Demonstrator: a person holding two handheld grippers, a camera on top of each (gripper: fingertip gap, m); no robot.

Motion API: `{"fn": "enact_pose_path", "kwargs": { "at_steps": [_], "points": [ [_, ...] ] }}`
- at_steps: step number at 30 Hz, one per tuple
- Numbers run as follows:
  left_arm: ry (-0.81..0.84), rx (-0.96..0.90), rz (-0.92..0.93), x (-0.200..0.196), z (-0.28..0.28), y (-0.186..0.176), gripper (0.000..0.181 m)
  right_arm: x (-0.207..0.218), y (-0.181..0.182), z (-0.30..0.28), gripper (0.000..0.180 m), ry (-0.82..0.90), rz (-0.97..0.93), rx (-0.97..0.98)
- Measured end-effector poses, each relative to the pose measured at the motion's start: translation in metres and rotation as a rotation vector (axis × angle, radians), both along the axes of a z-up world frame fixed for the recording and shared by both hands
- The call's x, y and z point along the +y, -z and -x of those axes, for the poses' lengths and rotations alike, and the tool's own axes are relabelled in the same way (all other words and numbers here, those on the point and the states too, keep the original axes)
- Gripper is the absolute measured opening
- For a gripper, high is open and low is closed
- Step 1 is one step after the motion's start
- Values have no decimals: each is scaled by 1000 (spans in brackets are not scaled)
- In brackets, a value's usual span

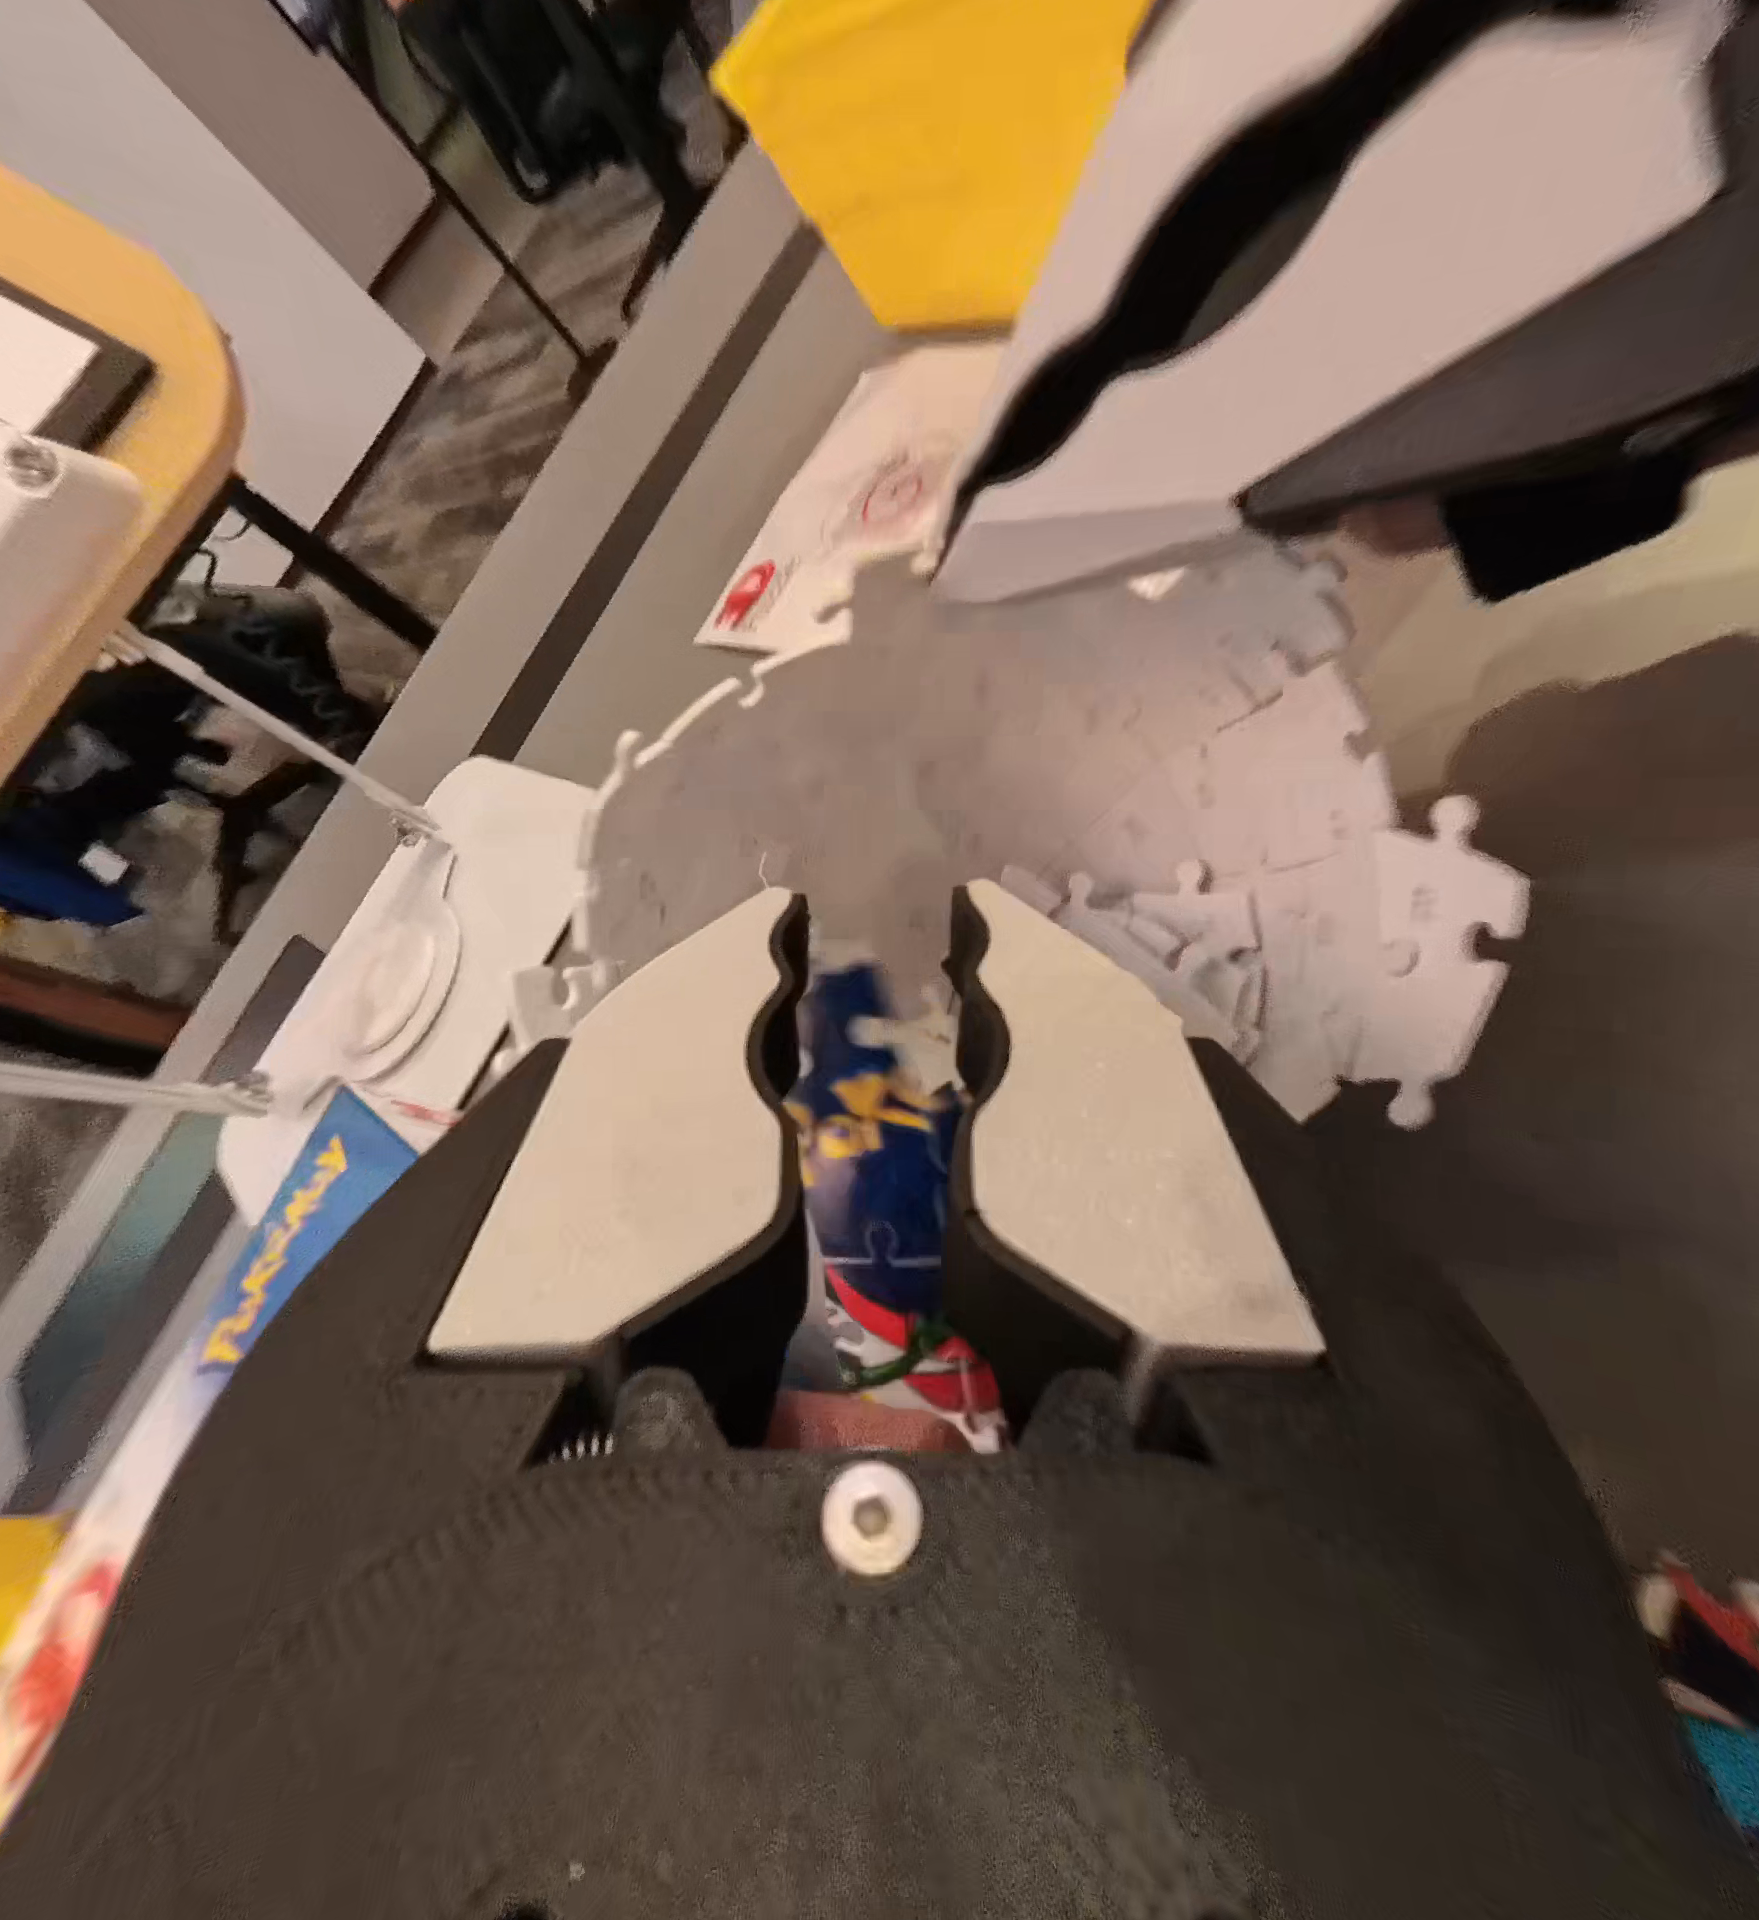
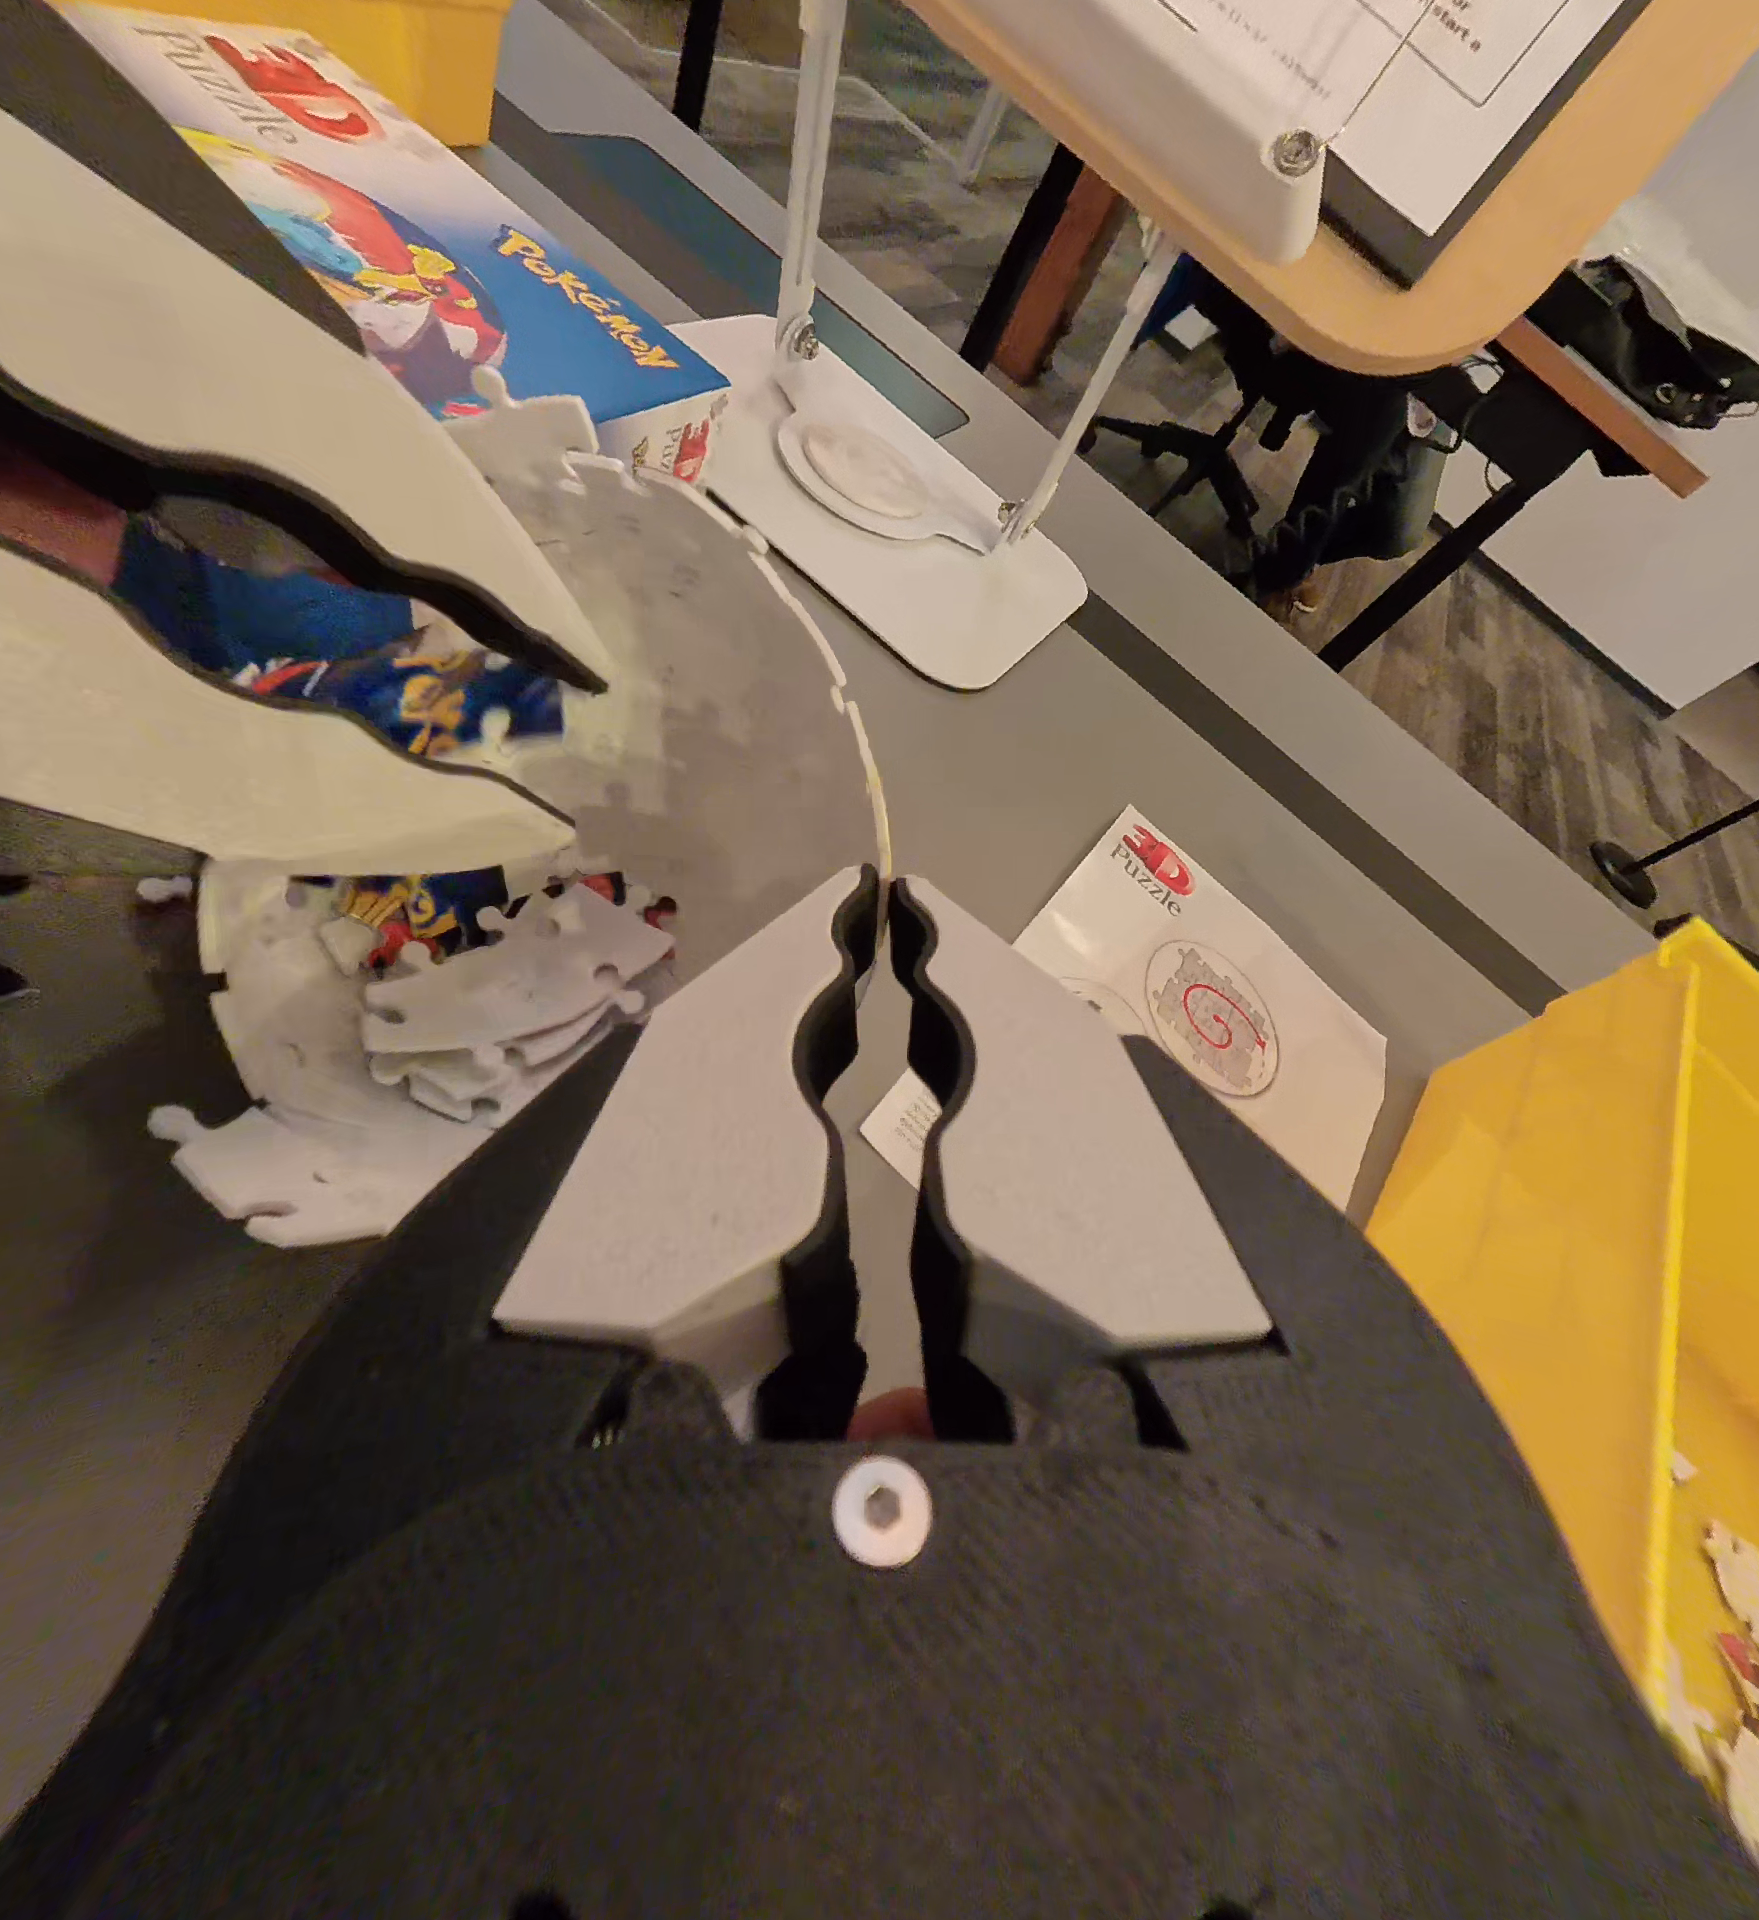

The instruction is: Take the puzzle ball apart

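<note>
A curved section of the puzzle ball [image 1: 1010, 748] shows its grey inner side and is held up between both grippers. My left gripper [image 1: 880, 909] is shut on its lower part, with the blue printed side showing between the fingers. My right gripper [image 1: 963, 499] grips its upper edge. In the right wrist view my right gripper [image 2: 883, 883] is shut on the thin edge of the section [image 2: 729, 707], and the left gripper [image 2: 584, 748] holds it from the left. Loose white-backed pieces [image 2: 501, 997] lie heaped below in another shell part; they also show in the left wrist view [image 1: 1322, 977].
A yellow bin [image 2: 1581, 1195] with a few pieces [image 2: 1758, 1683] stands at the right. The puzzle box [image 2: 542, 301], a white stand [image 2: 906, 540] and a leaflet [image 2: 1218, 997] lie on the grey table near its far edge. Chairs and another desk stand beyond. One gripper's finger ends stand about 6 centimetres off the other's.
</note>
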State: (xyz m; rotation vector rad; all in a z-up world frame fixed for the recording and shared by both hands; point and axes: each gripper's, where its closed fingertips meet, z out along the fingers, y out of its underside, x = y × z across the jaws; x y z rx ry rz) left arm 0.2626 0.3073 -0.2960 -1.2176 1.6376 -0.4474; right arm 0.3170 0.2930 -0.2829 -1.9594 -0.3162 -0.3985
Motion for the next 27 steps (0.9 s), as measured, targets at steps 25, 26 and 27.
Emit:
{"fn": "enact_pose_path", "kwargs": {
  "at_steps": [25, 26, 27],
  "points": [
    [-44, 257, 205, 7, 56, 51, 44, -20, -15, 25, 0, -168, -21, 217],
    [-19, 235, 177, 6, 56, 44, 44, -21, -20, 33, 0, -207, -28, 243],
    [-6, 214, 163, 5, 56, 38, 44, -22, -25, 41, 2, -241, -24, 272]
  ]
}}
